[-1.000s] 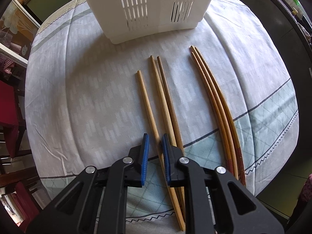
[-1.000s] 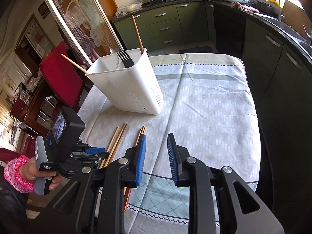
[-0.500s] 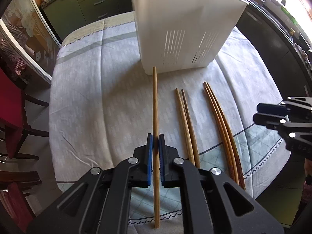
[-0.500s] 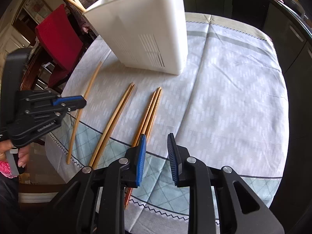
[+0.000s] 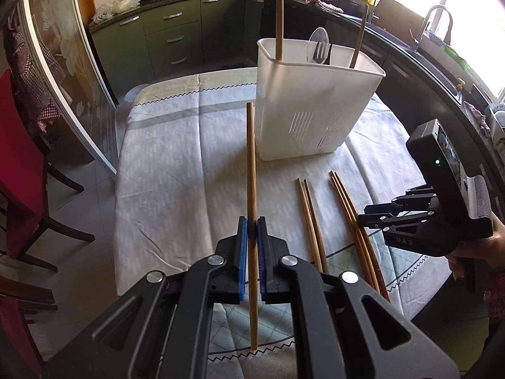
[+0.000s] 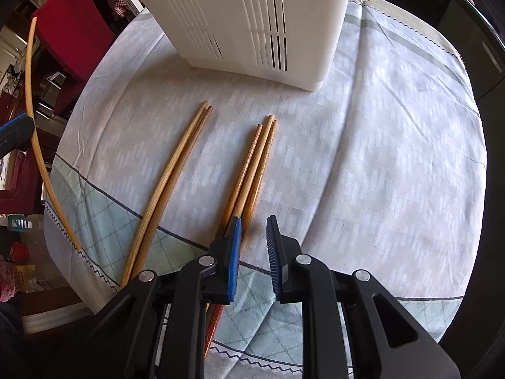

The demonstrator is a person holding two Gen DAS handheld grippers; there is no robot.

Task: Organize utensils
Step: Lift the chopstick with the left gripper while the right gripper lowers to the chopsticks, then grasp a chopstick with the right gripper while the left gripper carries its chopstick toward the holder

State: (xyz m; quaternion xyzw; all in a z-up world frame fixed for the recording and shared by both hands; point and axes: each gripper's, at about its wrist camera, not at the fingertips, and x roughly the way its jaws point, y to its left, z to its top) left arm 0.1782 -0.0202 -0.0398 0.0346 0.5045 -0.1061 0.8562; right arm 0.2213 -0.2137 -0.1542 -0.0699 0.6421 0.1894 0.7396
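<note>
Left claw (image 5: 250,230) raised, clamping chopstick (image 5: 251,164).

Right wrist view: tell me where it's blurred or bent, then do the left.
Right wrist view: tablecloth smears at right, held chopstick bows from fisheye. Left wrist view: sharp; window blown out, held chopstick looks straight.

The tabletop (image 6: 394,158) is left bare along its right side, from the near edge to the far one. The middle toward the far edge is blocked by the white bin (image 5: 312,107). Two chopstick bundles (image 6: 252,170) are laid before it, with narrow cloth strips between.
</note>
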